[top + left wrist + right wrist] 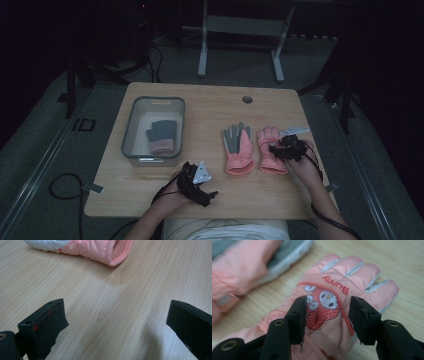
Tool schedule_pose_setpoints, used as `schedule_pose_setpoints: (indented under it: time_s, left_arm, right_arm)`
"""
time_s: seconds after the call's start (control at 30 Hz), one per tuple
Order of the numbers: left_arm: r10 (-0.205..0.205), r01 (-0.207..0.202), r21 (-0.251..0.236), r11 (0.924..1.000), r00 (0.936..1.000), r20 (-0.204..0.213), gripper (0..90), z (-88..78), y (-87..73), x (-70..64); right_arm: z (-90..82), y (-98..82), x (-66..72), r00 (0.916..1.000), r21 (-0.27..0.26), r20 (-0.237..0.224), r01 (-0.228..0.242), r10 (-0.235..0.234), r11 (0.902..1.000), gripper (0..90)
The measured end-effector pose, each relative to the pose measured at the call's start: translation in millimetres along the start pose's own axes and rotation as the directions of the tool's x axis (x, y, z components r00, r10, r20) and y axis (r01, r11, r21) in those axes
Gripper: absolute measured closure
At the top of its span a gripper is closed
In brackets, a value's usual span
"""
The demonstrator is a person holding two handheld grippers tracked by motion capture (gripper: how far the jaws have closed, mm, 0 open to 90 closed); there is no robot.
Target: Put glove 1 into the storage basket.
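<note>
Pink glove (329,315) lies flat on the counter (210,107) beside its mate (238,146) — our right hand-held gripper (327,315) hovers released over it. Next we judge: lower, pinch, lift. Left hand-held gripper (117,325) rests open — empty.

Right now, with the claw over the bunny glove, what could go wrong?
The right claw is open over the bunny glove; closing now, it might pinch only the puffy top layer and let the glove slip out. The other pink glove lies close beside it, so lifting or dragging could nudge it. The bin already holds a glove, so a careless drop could land on its rim.
</note>
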State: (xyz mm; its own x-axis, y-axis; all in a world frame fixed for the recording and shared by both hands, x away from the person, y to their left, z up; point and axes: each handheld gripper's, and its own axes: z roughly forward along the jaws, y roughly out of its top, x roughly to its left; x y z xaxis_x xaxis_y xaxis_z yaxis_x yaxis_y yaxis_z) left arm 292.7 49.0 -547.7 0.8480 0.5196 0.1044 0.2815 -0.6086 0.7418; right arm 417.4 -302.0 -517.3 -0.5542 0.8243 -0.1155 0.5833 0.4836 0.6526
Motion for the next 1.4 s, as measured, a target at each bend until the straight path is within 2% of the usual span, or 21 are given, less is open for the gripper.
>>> schedule_pose_setpoints:
  time_s: [0.1, 0.13, 0.23, 0.27, 0.3, 0.33, 0.37, 0.47, 0.5, 0.6, 0.73, 0.77, 0.8, 0.93, 0.97, 1.03, 1.07, 1.17, 1.23, 1.3, 1.4]
  left_arm:
    - [0.002, -0.002, 0.002, 1.0, 1.0, 0.0, 2.1, 0.2, 0.0, -0.2]
    - [0.001, -0.001, 0.002, 1.0, 1.0, -0.002, 2.2, 0.3, -0.2, 0.0]
    - [-0.001, 0.001, 0.002, 1.0, 1.0, -0.001, 2.2, 0.3, -0.4, 0.3]
    - [0.0, 0.0, 0.003, 1.0, 1.0, -0.003, 2.2, 0.4, -0.4, 0.4]
    - [0.0, 0.0, 0.003, 1.0, 1.0, -0.002, 2.2, 0.4, -0.4, 0.3]
    - [0.0, 0.0, 0.002, 1.0, 1.0, -0.002, 2.2, 0.4, -0.5, 0.3]
    - [-0.001, 0.001, 0.003, 1.0, 1.0, -0.002, 2.2, 0.5, -0.5, 0.4]
    - [-0.002, 0.002, 0.004, 1.0, 1.0, -0.002, 2.2, 0.5, -0.6, 0.4]
    - [-0.002, 0.002, 0.004, 1.0, 1.0, -0.002, 2.2, 0.5, -0.6, 0.4]
    - [0.001, -0.001, 0.002, 1.0, 1.0, -0.002, 2.2, 0.5, -0.7, -0.2]
    - [0.007, -0.007, 0.003, 1.0, 1.0, 0.0, 2.2, 0.4, -0.5, -0.2]
    - [0.005, -0.005, -0.002, 1.0, 1.0, 0.001, 2.2, 0.2, -0.6, -0.1]
    - [0.001, -0.001, -0.007, 1.0, 1.0, 0.002, 2.2, 0.0, -0.6, 0.4]
    - [0.002, -0.002, -0.006, 1.0, 1.0, 0.002, 2.2, 0.1, -0.7, 0.0]
    - [0.008, -0.008, -0.002, 1.0, 1.0, 0.003, 2.2, 0.0, -0.4, -0.6]
    - [0.005, -0.005, -0.005, 1.0, 1.0, 0.005, 2.2, -0.1, -0.4, -0.5]
    - [0.005, -0.005, -0.005, 1.0, 1.0, 0.005, 2.1, -0.1, -0.4, -0.5]
    - [0.002, -0.002, -0.008, 1.0, 1.0, 0.004, 2.2, -0.1, -0.6, -0.2]
    - [0.004, -0.004, -0.007, 1.0, 1.0, 0.002, 2.2, -0.1, -0.5, 0.0]
    - [0.003, -0.003, -0.007, 1.0, 1.0, 0.001, 2.2, -0.2, -0.6, 0.2]
    - [0.005, -0.005, -0.01, 0.9999, 1.0, -0.001, 2.2, -0.4, -0.6, -0.1]
  right_arm:
    - [3.9, -2.1, 1.0, 1.0, 0.01, 0.005, -0.006, 0.006, 0.9999, 48.0]
    - [6.2, -2.4, 4.7, 0.9996, 0.017, 0.022, 0.015, -0.016, 0.9997, 47.3]
    - [7.5, -1.6, 6.3, 0.9993, 0.029, 0.027, 0.024, -0.024, 0.9993, 47.5]
    - [9.1, -2.0, 6.6, 0.9994, 0.031, 0.02, 0.027, -0.028, 0.9991, 54.0]
    - [9.1, -2.0, 6.6, 0.9994, 0.031, 0.02, 0.027, -0.028, 0.9991, 54.0]
    - [10.3, -3.1, 7.4, 0.9992, 0.028, 0.021, 0.034, -0.034, 0.999, 64.3]
    - [10.8, -3.3, 8.6, 0.999, 0.028, 0.023, 0.037, -0.038, 0.9989, 68.8]
    - [12.6, -2.6, 13.3, 0.9986, 0.033, 0.041, 0.033, -0.034, 0.9989, 79.1]
    - [12.6, -2.6, 13.3, 0.9986, 0.033, 0.041, 0.033, -0.034, 0.9989, 79.1]
    - [10.3, -2.7, 13.8, 0.9989, 0.016, 0.045, -0.015, 0.014, 0.9998, 84.5]
    - [4.7, -0.7, 13.8, 0.9984, -0.001, 0.05, -0.027, 0.027, 0.9996, 86.1]
    - [-4.0, 3.6, 10.6, 0.9973, -0.018, 0.041, -0.06, 0.061, 0.998, 86.4]
    - [-8.4, 5.9, 10.2, 0.9969, -0.025, 0.038, -0.068, 0.069, 0.9974, 86.5]
    - [-22.8, 14.0, 9.1, 0.997, -0.052, 0.034, -0.068, 0.07, 0.9963, 86.6]
    - [-39.6, 24.3, 7.0, 0.9972, -0.092, 0.027, -0.067, 0.07, 0.9935, 86.7]
    - [-53.1, 33.7, 5.2, 0.9967, -0.127, 0.018, -0.076, 0.079, 0.9891, 86.7]
    - [-53.1, 33.7, 5.2, 0.9967, -0.127, 0.018, -0.076, 0.079, 0.9891, 86.7]
    - [-65.1, 43.9, 5.7, 0.9974, -0.153, 0.019, -0.066, 0.07, 0.986, 86.7]
    - [-84.5, 64.2, 13.2, 0.9989, -0.2, -0.001, -0.046, 0.047, 0.9787, 86.7]
    - [-88.4, 69.2, 16.2, 0.9993, -0.207, -0.009, -0.036, 0.035, 0.9776, 86.6]
    - [-98.2, 86.4, 28.7, 0.9989, -0.243, -0.047, -0.016, 0.005, 0.9699, 86.6]
